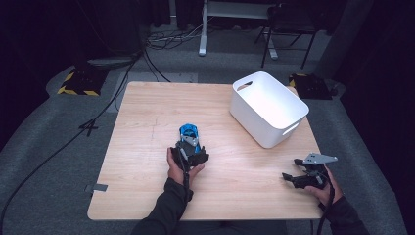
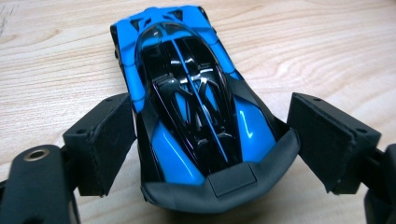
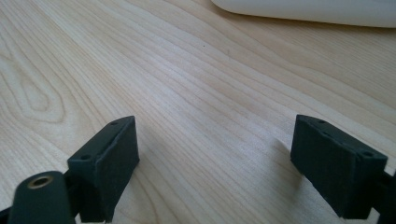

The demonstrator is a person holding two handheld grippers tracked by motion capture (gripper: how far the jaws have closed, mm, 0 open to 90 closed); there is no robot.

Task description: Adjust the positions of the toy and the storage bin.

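**Op:** Toy car [image 1: 189,132], blue and black, sits just left of the middle of the high view, on the wooden table [image 1: 147,112]. My left gripper [image 1: 192,149] is right behind it, nearer the bottom of the frame.

**Obs:** Jaws on it?

**Op:** In the left gripper view the car [image 2: 187,102] fills the middle of the frame, its dark end nearest the camera, lying between the two black jaws. The left pad [image 2: 114,135] is at the car's flank, touching or nearly so. The right pad [image 2: 322,140] stands off, with a strip of table showing between it and the bodywork. I read that as spread around the car, not pinching it.

**Obs:** Car lifted?

**Op:** It looks to be resting on the wood, upright on its wheels.

**Obs:** Right side?

**Op:** My right gripper [image 1: 297,169] is at lower right of the high view, near the table's edge, well apart from the car. In the right gripper view its jaws stand wide with bare wood grain between them; pads [image 3: 109,163] grip nothing.

**Obs:** Anything else?

**Op:** White plastic bin [image 1: 268,107] with handle slots, upper right of the high view, on the table. Its pale edge [image 3: 303,11] crosses the top of the right gripper view.
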